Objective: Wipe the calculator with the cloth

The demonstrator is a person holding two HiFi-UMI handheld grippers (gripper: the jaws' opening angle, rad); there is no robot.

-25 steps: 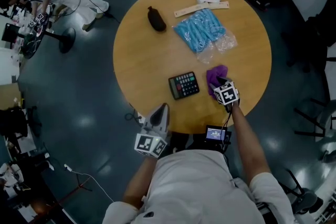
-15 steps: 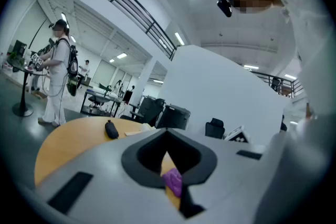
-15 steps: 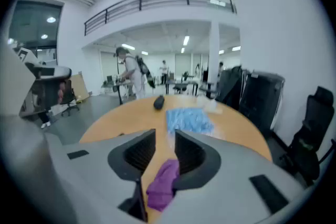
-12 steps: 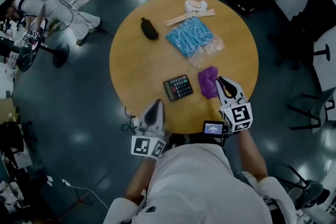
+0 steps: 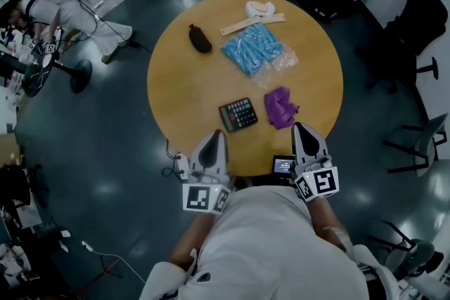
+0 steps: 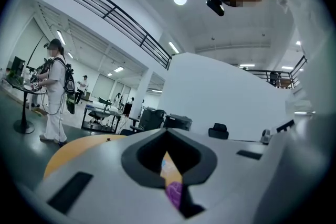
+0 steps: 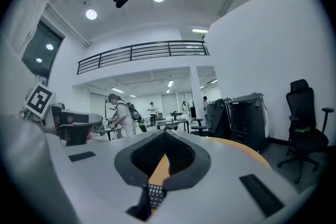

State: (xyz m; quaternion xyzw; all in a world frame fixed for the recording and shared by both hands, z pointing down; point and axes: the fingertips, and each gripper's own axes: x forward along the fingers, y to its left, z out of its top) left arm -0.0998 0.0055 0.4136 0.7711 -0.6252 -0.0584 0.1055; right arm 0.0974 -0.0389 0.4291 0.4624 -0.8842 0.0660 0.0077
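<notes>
The left tool (image 5: 218, 134) and right tool (image 5: 301, 127), both clenched on nothing, hang at the near rim of the table (image 5: 183, 74). Just ahead of the left tool lies the dark calculator (image 5: 238, 114), keys up and askew; the crumpled purple cloth (image 5: 280, 107) lies ahead of the right tool, with bare wood open beyond on the left. A second ago the right tool sat on the cloth; now it is clear of it

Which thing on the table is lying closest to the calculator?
The purple cloth, just right of the calculator in the head view. The blue packet and black pouch lie farther back.
</notes>
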